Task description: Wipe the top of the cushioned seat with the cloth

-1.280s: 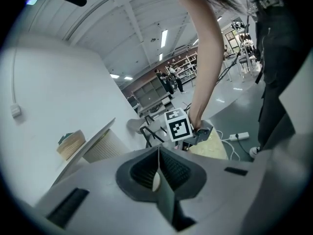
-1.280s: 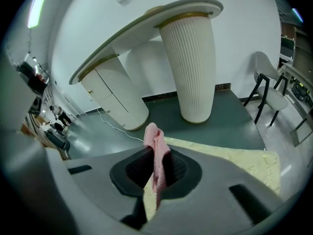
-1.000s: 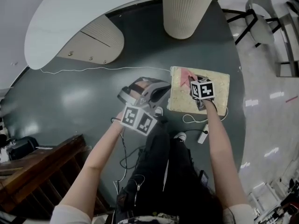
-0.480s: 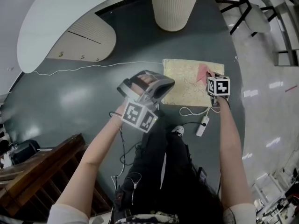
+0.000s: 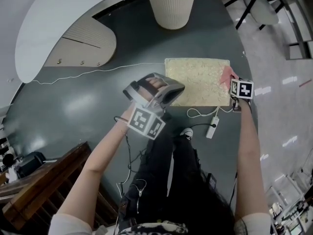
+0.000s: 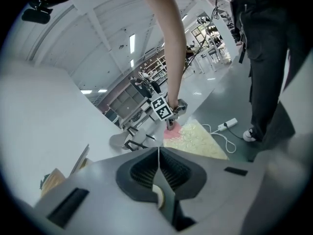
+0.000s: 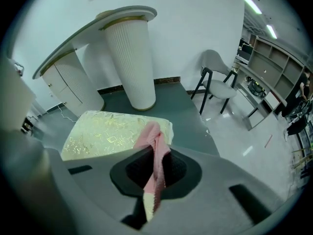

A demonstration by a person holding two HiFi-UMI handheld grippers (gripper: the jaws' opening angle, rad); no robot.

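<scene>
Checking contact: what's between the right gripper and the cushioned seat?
Only the pink cloth, clamped in the right gripper and lying over the cushioned seat's corner; the right gripper view shows it.

No legible text or labels anywhere.

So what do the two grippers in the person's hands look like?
The left gripper and the right gripper look alike: smooth grey plastic, with dark ribbed pads inside the two jaws. Each carries a white cube printed with black square markers. A thin dark cable hangs near the left one. The person's arms are bare below short white sleeves.
</scene>
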